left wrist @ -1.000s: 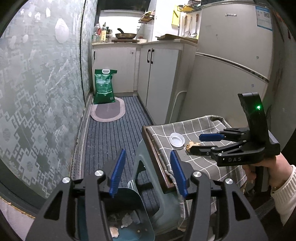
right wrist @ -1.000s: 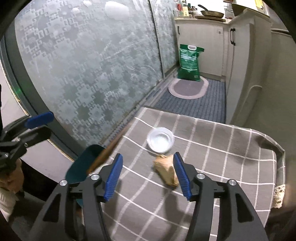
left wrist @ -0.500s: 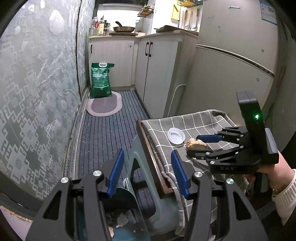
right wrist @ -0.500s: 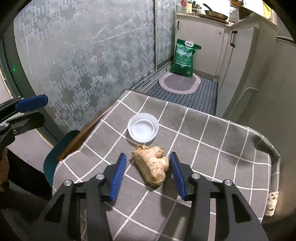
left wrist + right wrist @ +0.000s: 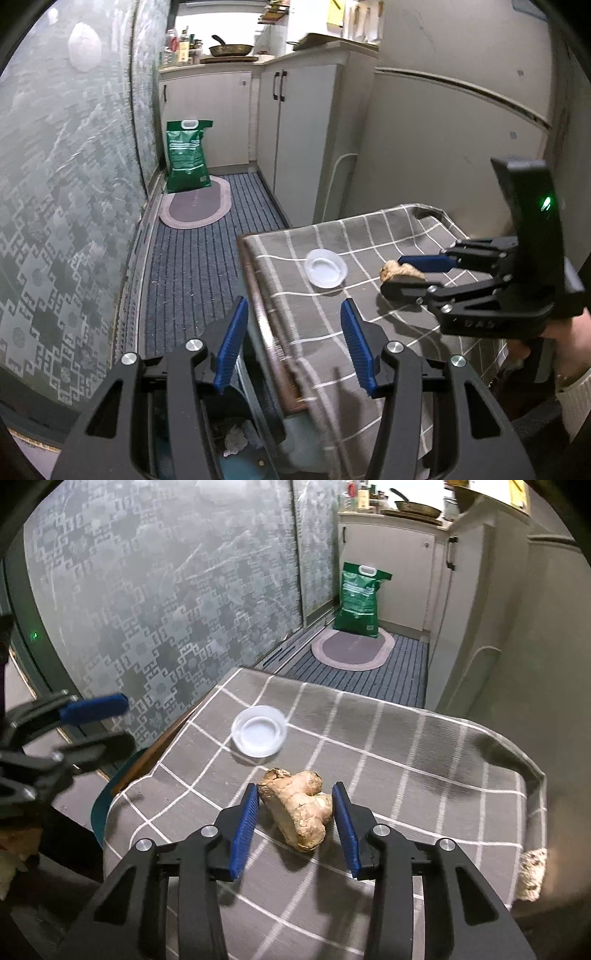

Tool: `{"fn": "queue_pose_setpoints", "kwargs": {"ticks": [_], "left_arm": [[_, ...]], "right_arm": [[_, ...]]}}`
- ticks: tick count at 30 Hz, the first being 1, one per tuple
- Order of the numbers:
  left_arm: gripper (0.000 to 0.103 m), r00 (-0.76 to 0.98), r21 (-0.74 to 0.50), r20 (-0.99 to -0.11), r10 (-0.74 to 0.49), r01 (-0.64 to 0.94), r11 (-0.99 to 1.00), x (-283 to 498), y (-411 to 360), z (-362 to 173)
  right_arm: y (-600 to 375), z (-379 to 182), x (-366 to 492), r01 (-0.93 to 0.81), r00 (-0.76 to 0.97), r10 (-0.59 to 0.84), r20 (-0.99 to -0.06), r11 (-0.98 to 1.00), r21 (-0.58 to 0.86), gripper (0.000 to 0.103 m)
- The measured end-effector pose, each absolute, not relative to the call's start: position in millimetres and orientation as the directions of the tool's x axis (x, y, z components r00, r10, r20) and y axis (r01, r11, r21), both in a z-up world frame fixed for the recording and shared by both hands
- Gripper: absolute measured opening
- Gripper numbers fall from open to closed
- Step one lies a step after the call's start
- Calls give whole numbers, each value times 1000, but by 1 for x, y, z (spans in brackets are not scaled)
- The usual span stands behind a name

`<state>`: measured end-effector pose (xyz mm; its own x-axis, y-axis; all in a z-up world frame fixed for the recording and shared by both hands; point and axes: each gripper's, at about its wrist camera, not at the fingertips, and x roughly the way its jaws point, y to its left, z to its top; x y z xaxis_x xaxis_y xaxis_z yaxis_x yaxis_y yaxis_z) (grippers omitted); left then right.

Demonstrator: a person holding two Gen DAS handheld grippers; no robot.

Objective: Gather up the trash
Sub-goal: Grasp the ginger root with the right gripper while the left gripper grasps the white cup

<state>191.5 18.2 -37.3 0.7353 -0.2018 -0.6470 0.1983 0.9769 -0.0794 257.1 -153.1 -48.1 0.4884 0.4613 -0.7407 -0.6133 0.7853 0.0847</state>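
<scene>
A knobbly piece of ginger (image 5: 299, 812) lies on the small table's grey checked cloth (image 5: 406, 746). My right gripper (image 5: 295, 823) straddles it. Its jaws are closing, and the blue pads (image 5: 243, 823) stand tight beside the ginger with a sliver of gap on the right. The left wrist view shows the ginger (image 5: 400, 271) between the right gripper's (image 5: 395, 277) fingers. A white plastic lid (image 5: 258, 734) rests just beyond it. My left gripper (image 5: 291, 343) hangs open and empty over the table's left edge, above a teal bin (image 5: 236, 458) holding scraps.
A patterned glass door (image 5: 66, 184) runs along the left. A green bag (image 5: 186, 155) and an oval mat (image 5: 195, 206) sit down the striped floor runner. Cupboards (image 5: 306, 140) and a fridge (image 5: 461, 129) close off the right.
The right gripper's jaws have narrowed around the ginger. The left gripper has come forward and down, from over the bin to over the table's edge.
</scene>
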Motion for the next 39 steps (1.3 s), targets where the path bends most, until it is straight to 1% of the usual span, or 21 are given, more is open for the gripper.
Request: {"fn": "queue_pose_setpoints", "kwargs": {"ticks": [8,15,17,25,29,35,39], "left_arm": [[55,718,-11,-673,-180,233,972,210,-18,-49],[55,680,55,-725,-105,210,976,236,-30,-63],[55,667,58,-739,-93,200,978,243,-32,-67],[53,649,102,-759,-40,180,978,262,-42,-73],[51,645,112,-764,-29,176,978,268,-44,-72],[42,634,93,-772,-33,164,982,277,-41,-73],[42,627,60,-777,-59,168,984,276,-37,-71]], "right_arm": [[-182,-40,251,-603,495,481,-724,790,113,41],[-203,-30,247,-593,505,509,-697,791,149,41],[-206,-28,246,-594,505,515,-693,790,154,41],[-218,-27,242,-595,503,523,-688,787,163,41],[-223,-27,242,-594,501,523,-689,787,166,41],[-225,-28,240,-597,497,521,-694,786,162,41],[-225,-29,239,-599,496,520,-696,785,160,41]]}}
